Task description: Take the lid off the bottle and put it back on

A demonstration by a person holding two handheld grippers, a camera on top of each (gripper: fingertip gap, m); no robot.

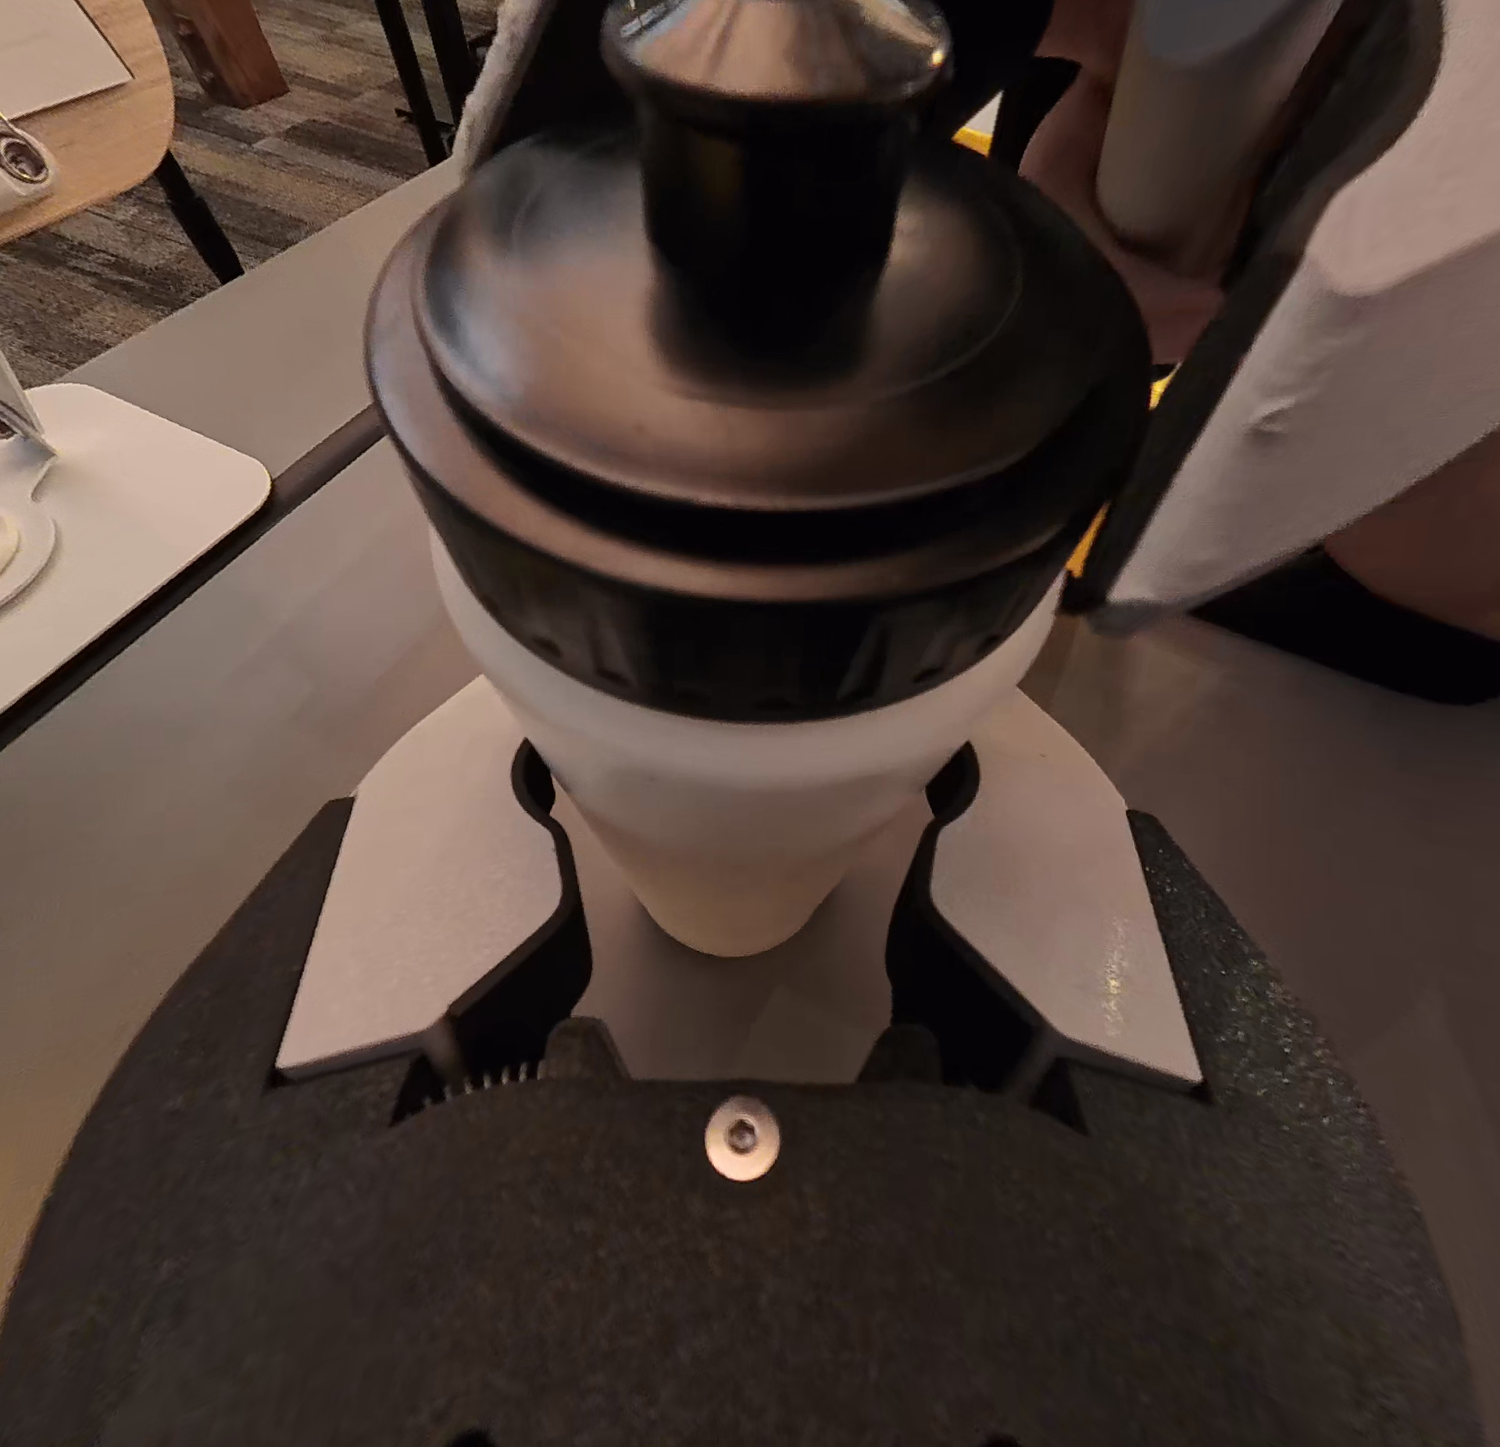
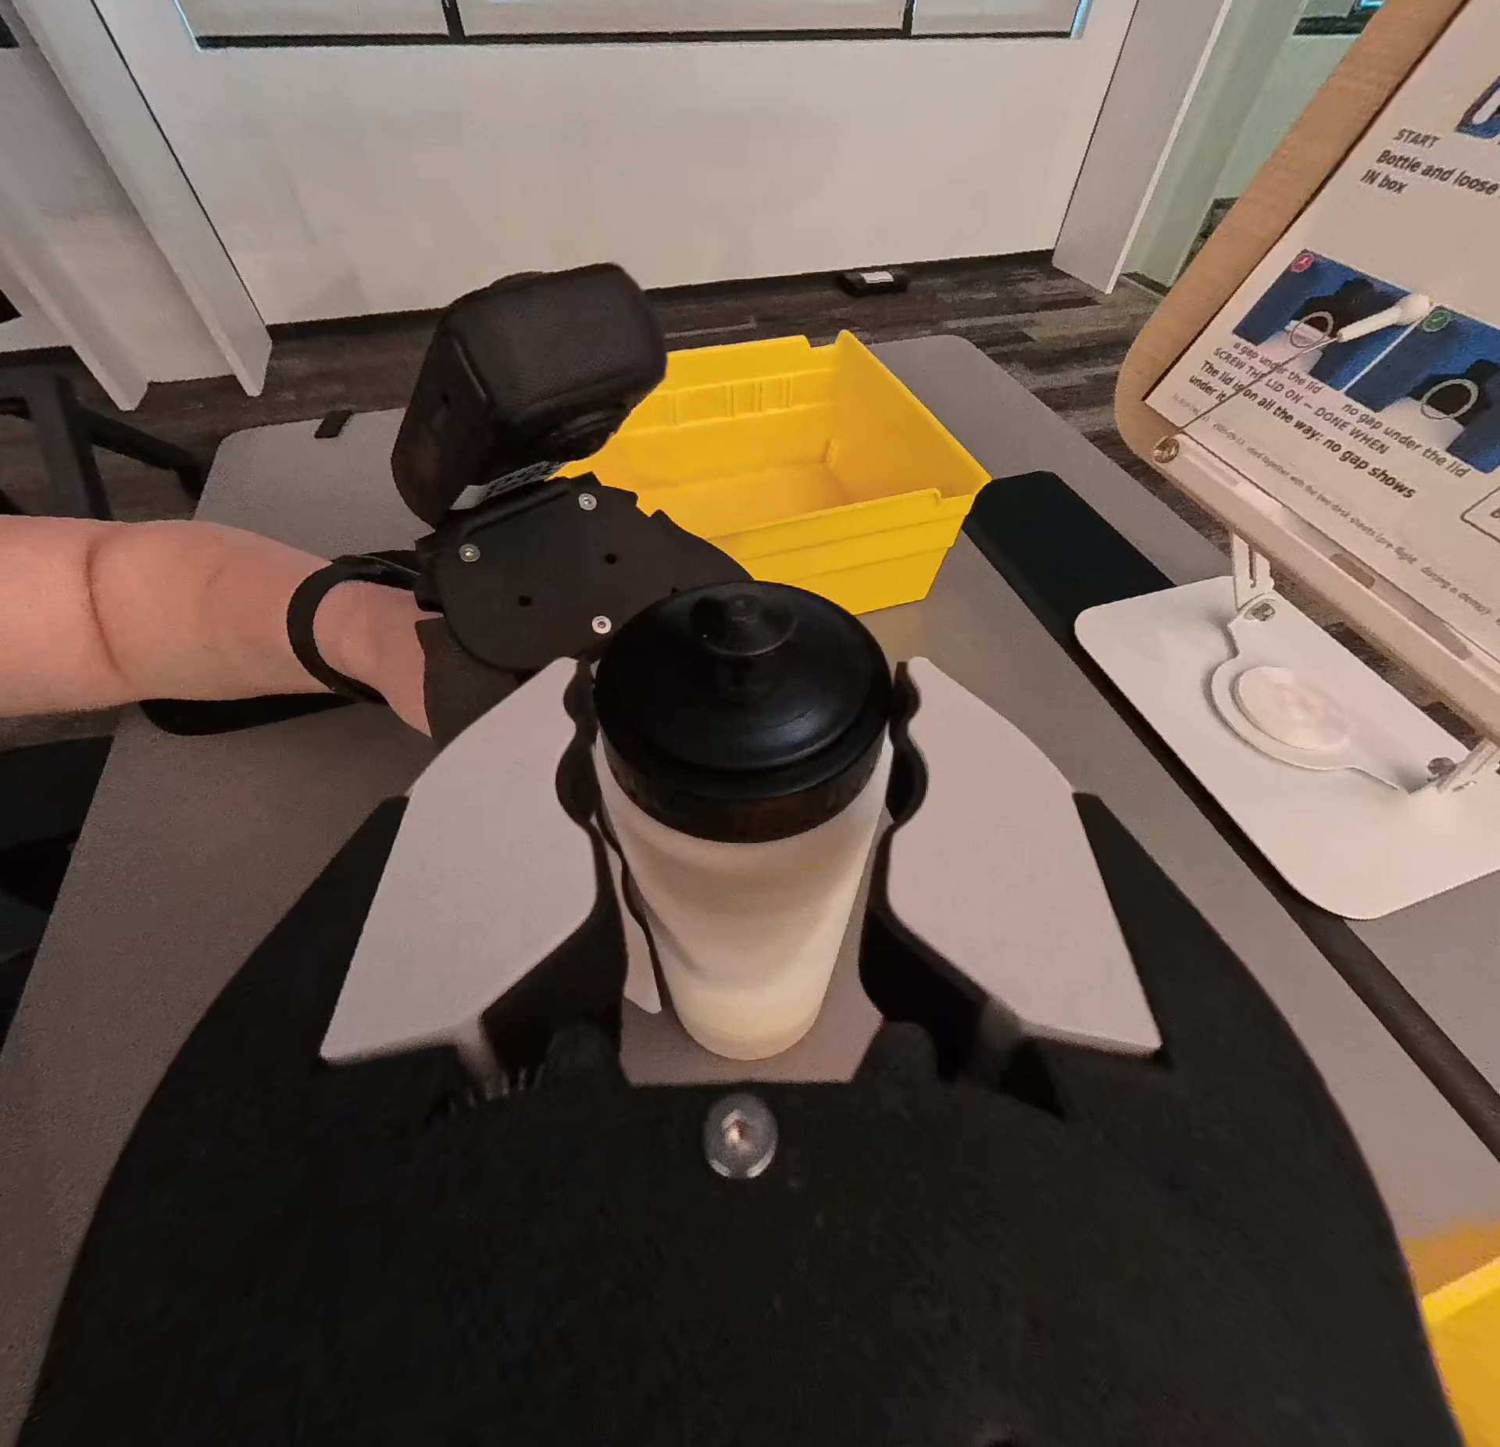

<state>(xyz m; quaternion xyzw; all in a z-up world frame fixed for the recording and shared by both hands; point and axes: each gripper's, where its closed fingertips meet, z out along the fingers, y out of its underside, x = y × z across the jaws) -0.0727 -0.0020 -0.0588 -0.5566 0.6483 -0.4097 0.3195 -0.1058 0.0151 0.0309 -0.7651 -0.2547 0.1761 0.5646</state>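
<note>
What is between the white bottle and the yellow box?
In the right wrist view, the left gripper, held by a hand, sits between the bottle and the yellow box, with bare grey table beside it.

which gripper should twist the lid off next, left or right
Right. The right gripper has its fingers either side of the black lid, while the left gripper clasps the white bottle lower down, steadying it.

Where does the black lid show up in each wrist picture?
Left wrist view: black lid fills the upper middle, close up, on the white bottle.
Right wrist view: lid at centre, atop the bottle, between the claw's tips.
Shared landmark: the white stand base.
</note>
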